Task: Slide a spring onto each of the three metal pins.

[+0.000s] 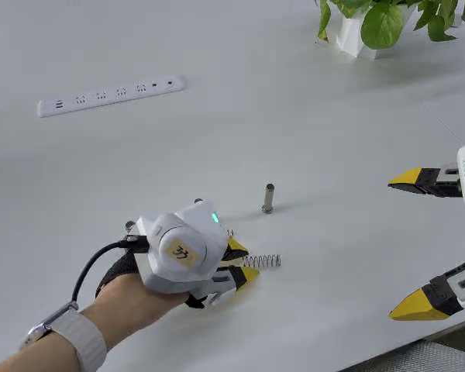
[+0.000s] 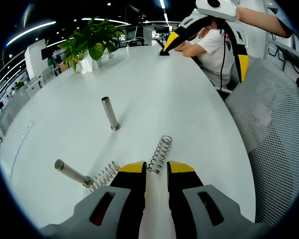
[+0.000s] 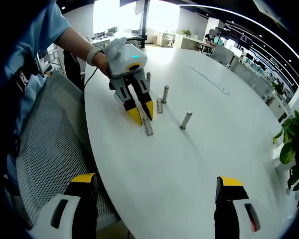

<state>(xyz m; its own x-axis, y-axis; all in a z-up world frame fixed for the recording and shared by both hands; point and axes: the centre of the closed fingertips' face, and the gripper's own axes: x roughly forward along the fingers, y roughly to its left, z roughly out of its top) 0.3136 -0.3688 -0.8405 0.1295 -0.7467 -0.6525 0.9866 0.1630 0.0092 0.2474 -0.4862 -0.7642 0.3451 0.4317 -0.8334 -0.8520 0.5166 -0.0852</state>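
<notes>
The white table (image 1: 310,116) spreads across the head view. A grey mesh chair (image 2: 274,124) sits at its edge, at 3 o'clock in the left gripper view. A leafy plant (image 1: 380,19) in a white pot stands at 1 o'clock in the head view, and a white power strip (image 1: 108,95) lies flat at 11 o'clock.

The left gripper (image 1: 250,261) is low over the table at 7 o'clock in the head view, held by a gloved hand (image 1: 128,287). Its yellow-tipped jaws are nearly together, with a narrow gap between them. The right gripper (image 1: 393,248) hangs at 3 to 4 o'clock, well apart from the left one. Its jaws are spread wide with nothing between them.

The upright pin (image 1: 268,198) stands bare near the middle of the head view, at 1 o'clock from the left gripper's tips and near them. The second pin (image 2: 70,172) shows at 8 o'clock in the left gripper view. The third pin (image 3: 148,77) rises just beyond the left gripper's body in the right gripper view; whether it carries a spring cannot be told.

The loose spring (image 1: 262,261) lies flat on the table with its near end in the mouth of the left jaws. A sliver of space shows on either side, so it does not look pinched. The second spring (image 2: 105,175) lies on the table from the foot of the second pin to just beside the left jaw.
</notes>
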